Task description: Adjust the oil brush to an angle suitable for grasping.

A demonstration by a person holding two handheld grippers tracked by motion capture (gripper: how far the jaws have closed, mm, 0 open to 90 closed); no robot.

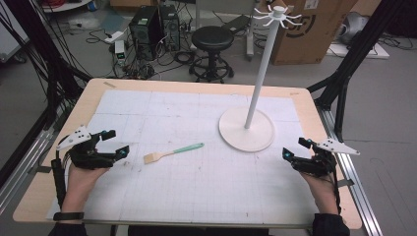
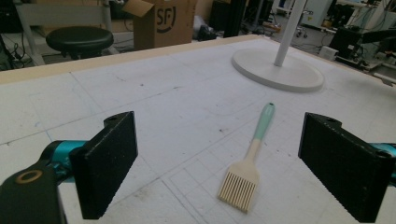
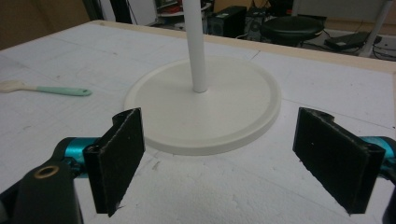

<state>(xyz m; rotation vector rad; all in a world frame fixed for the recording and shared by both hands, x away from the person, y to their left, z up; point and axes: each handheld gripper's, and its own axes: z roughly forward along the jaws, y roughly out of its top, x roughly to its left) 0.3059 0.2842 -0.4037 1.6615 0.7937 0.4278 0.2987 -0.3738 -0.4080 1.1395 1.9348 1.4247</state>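
Here we see a brush [image 1: 172,151] lying flat on the white surface [image 1: 206,187], just left of centre in the high view. It has a mint-green handle, a cream neck and cream bristles, with the bristle end lower left. The left gripper [image 1: 114,141], at the frame's left edge, has its jaws wide apart and empty, as does the right gripper [image 1: 296,149] at the right. A white stand [image 1: 247,129] sits right of centre.

We lose the stand's pole [image 2: 288,32] past the left gripper view's top; the brush's bristles [image 3: 10,86] leave the right gripper view's edge.
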